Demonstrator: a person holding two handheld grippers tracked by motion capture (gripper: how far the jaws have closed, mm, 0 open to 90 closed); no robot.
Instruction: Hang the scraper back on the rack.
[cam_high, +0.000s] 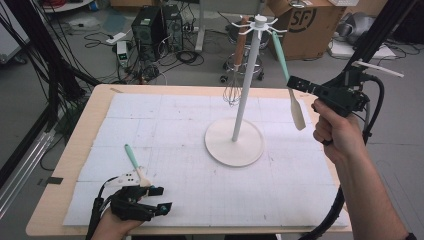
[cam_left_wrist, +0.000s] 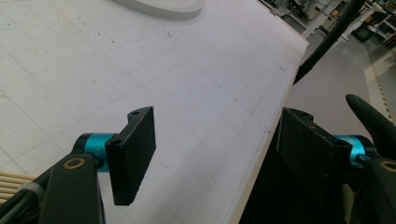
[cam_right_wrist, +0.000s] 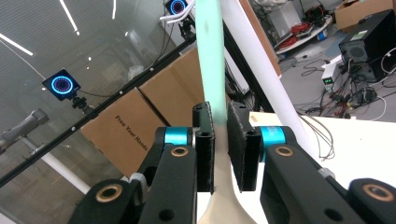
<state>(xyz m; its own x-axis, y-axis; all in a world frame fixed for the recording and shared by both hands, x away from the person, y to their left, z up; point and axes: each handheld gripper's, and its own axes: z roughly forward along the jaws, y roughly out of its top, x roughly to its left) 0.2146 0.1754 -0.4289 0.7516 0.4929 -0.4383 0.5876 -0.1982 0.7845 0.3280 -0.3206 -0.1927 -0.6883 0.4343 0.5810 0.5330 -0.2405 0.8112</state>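
R gripper (cam_right_wrist: 220, 154) jaws clamp spatula (cam_high: 291, 95) handle; L gripper (cam_left_wrist: 215, 154) jaws wide, empty.

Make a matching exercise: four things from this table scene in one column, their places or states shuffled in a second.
1. spatula
2. whisk
3. small scraper
4. left gripper

a. lying on the mat
b. open, holding nothing
c. hanging from the stand, untouched
d. clamped at its neck by the right gripper

Pairs: 1-d, 2-c, 3-a, 4-b
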